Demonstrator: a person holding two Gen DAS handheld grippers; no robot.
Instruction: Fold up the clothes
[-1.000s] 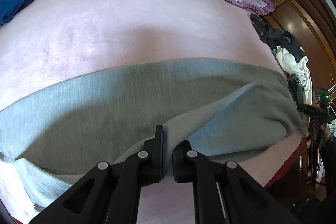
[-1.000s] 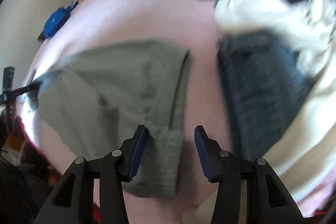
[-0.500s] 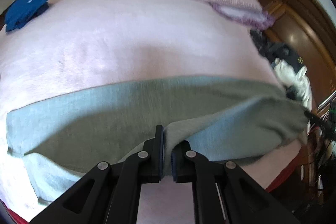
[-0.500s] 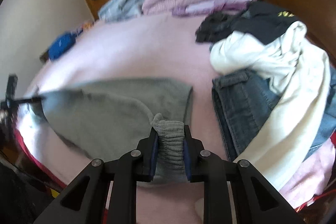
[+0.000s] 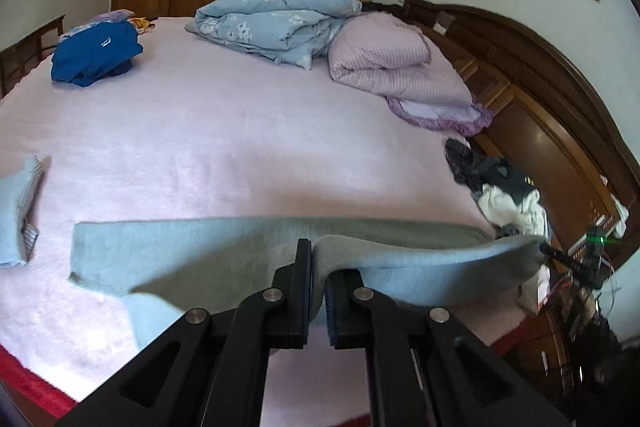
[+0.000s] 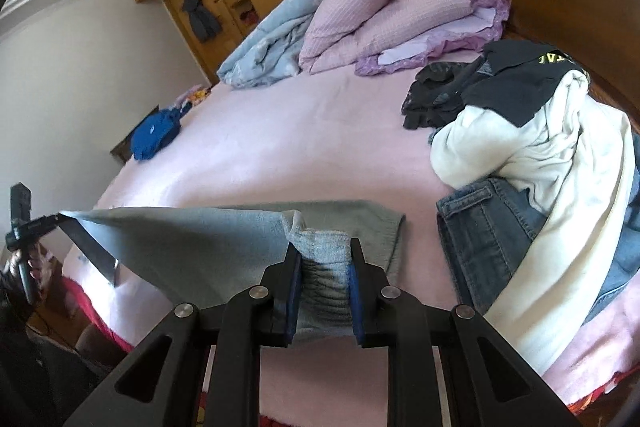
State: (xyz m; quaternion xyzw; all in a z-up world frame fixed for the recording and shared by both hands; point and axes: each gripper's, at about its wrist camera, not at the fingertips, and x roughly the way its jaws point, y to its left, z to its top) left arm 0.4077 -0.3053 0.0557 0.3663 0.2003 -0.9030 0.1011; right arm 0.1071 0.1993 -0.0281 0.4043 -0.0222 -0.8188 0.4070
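The grey garment [image 5: 224, 251] lies stretched along the near edge of the pink bed [image 5: 224, 131], its near hem raised. The left gripper [image 5: 316, 291] pinches that hem mid-length; the right gripper [image 6: 324, 287] clamps its bunched ribbed waistband. A clothes pile [image 6: 520, 155] sits at the bed's right edge.

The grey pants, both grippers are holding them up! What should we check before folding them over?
1. Left gripper pinching the grey pants: ok.
2. Right gripper shut on the gathered waistband: ok.
3. Near edge lifted off the bed: ok.
4. Far half lying flat: ok.
5. Bare bed beyond the pants to fold onto: ok.
6. Jeans beside the pants, not touching: ok.
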